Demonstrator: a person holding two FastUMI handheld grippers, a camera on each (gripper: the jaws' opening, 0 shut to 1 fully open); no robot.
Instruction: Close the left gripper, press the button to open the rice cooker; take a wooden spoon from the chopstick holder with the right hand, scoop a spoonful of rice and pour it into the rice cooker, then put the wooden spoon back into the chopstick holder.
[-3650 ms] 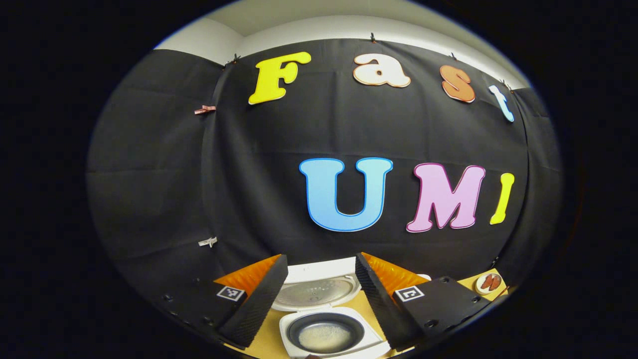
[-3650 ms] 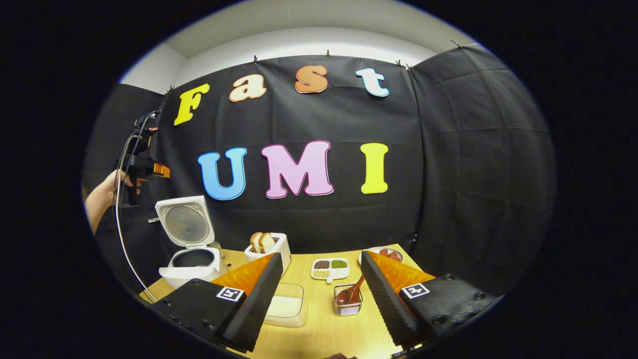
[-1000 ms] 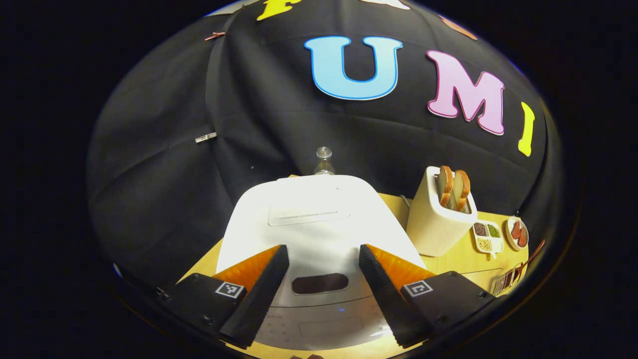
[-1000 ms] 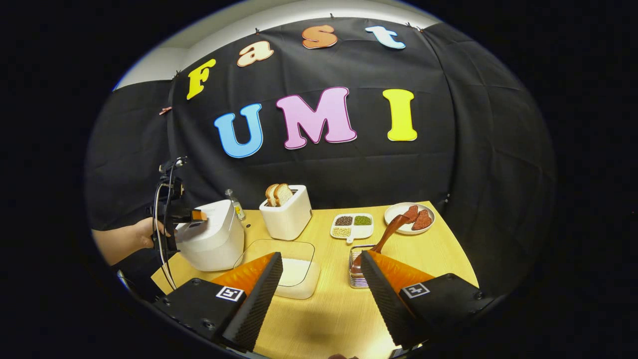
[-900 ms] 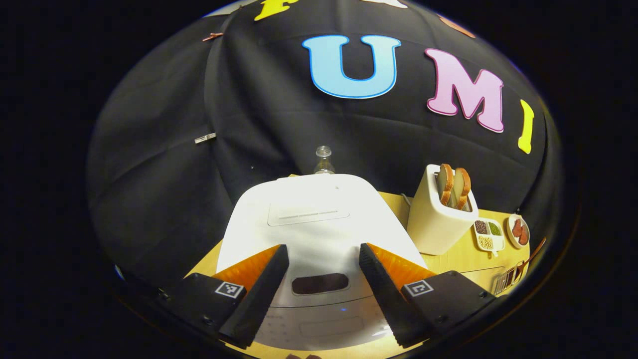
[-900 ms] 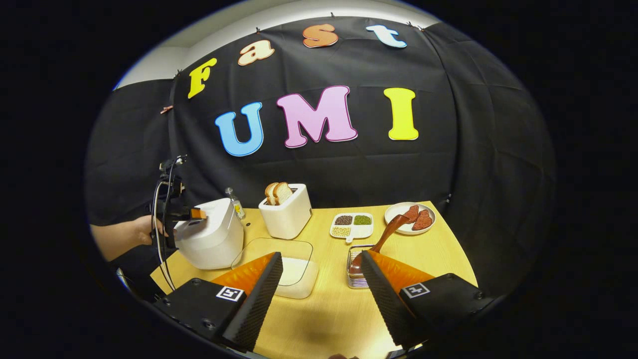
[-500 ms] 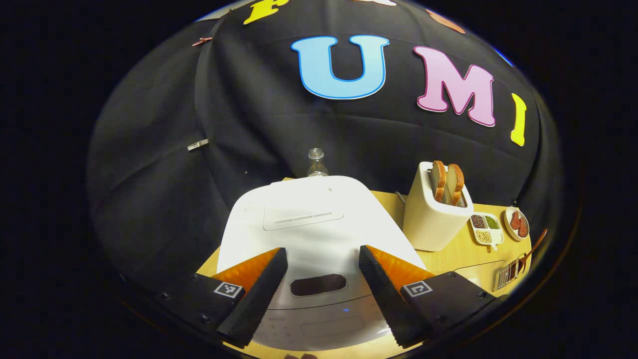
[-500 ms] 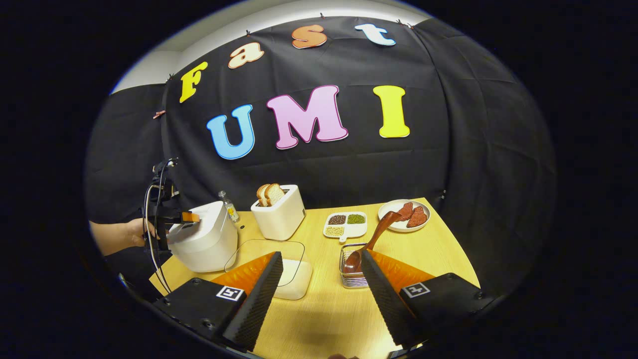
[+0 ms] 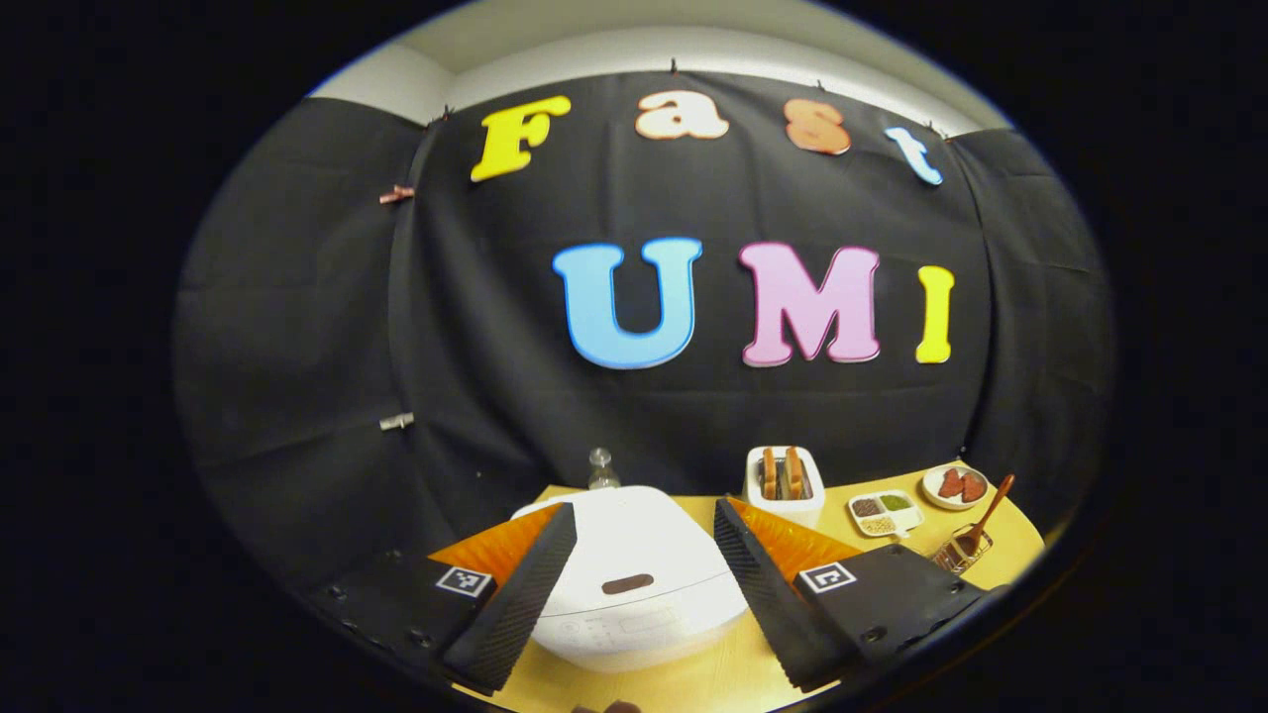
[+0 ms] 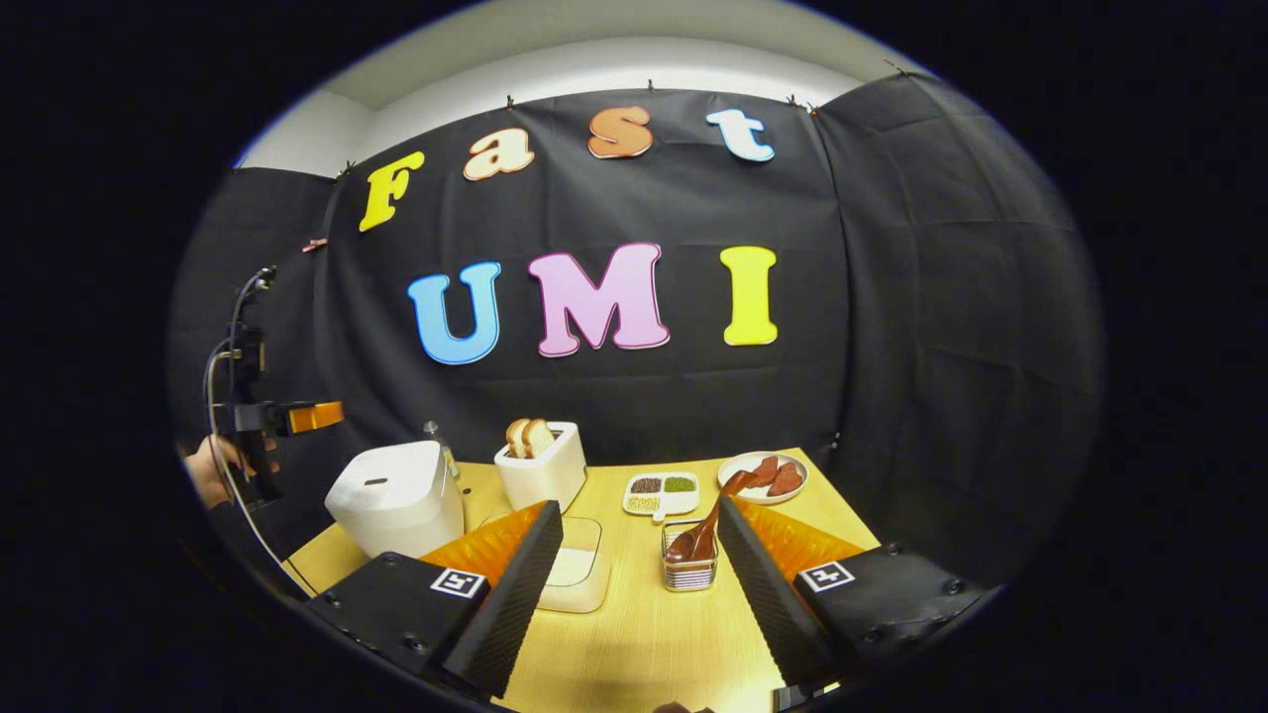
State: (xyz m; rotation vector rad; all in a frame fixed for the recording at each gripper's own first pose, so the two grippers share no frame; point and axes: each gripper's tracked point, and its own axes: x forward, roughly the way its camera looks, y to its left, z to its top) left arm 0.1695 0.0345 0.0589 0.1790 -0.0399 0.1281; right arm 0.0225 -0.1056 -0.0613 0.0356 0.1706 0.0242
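Note:
The white rice cooker (image 9: 634, 594) sits with its lid down, its dark oval button (image 9: 628, 583) on the front of the lid. My left gripper (image 9: 644, 508) hovers open above and in front of it, touching nothing. In the right gripper view the cooker (image 10: 396, 495) is at the table's left, and a hand holds the left gripper (image 10: 297, 417) up beside it. My right gripper (image 10: 639, 507) is open over the near table. The wooden spoon (image 10: 708, 520) leans in the wire chopstick holder (image 10: 688, 572), just past my right finger. A clear box of rice (image 10: 573, 574) lies by my left finger.
A white toaster (image 10: 540, 465) with two bread slices stands behind the rice box. A divided dish (image 10: 661, 492) of beans and a plate (image 10: 763, 475) of red slices lie at the back. A small bottle (image 10: 434, 436) stands behind the cooker. Black cloth walls close the booth.
The cooker's lid, open 3.6 s ago, is down. In the last half second my left gripper pulled up and back from the cooker. My right gripper backed off slightly.

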